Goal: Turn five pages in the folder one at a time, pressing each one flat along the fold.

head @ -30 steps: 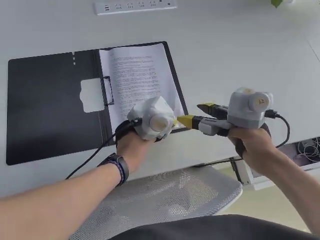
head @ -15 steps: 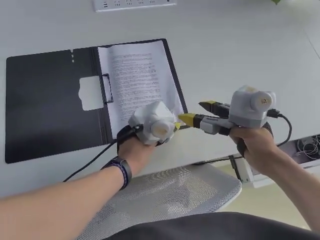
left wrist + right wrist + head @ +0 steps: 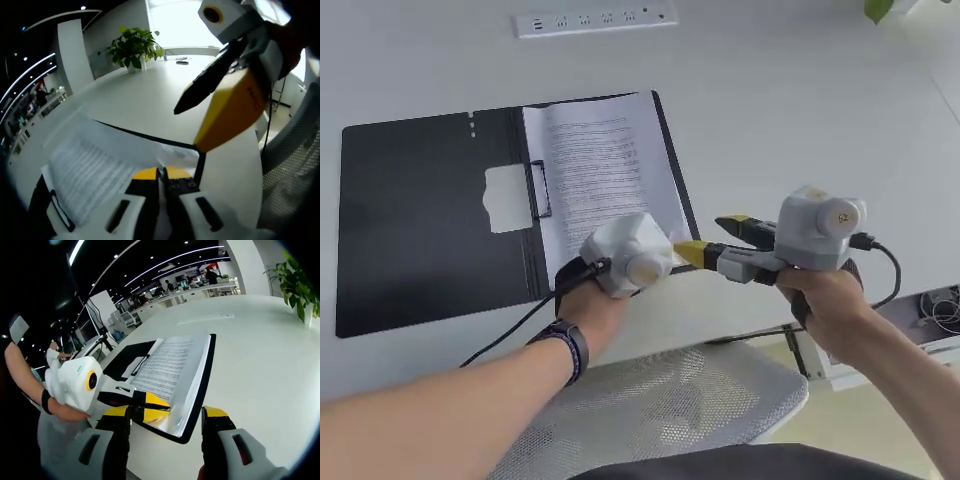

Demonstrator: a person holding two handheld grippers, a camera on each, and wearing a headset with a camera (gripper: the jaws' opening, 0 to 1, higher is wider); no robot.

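Note:
The black folder (image 3: 420,220) lies open on the white table, with a stack of printed pages (image 3: 600,170) clipped on its right half. My left gripper (image 3: 665,258) sits at the stack's near right corner. Its yellow-tipped jaws (image 3: 161,173) are shut, and they seem to pinch the top page's corner (image 3: 172,405). My right gripper (image 3: 710,236) hovers just right of that corner, pointing left, open with nothing between its jaws. In the right gripper view, my right gripper (image 3: 167,417) frames the folder's corner and the left gripper (image 3: 152,407).
A white power strip (image 3: 592,19) lies at the table's far edge. A grey mesh chair (image 3: 660,400) stands below the near table edge. A potted plant (image 3: 295,285) stands further right on the table. Cables trail from both grippers.
The head camera has shifted a little. Both grippers keep their places at the folder's near right corner, and the pages lie as before.

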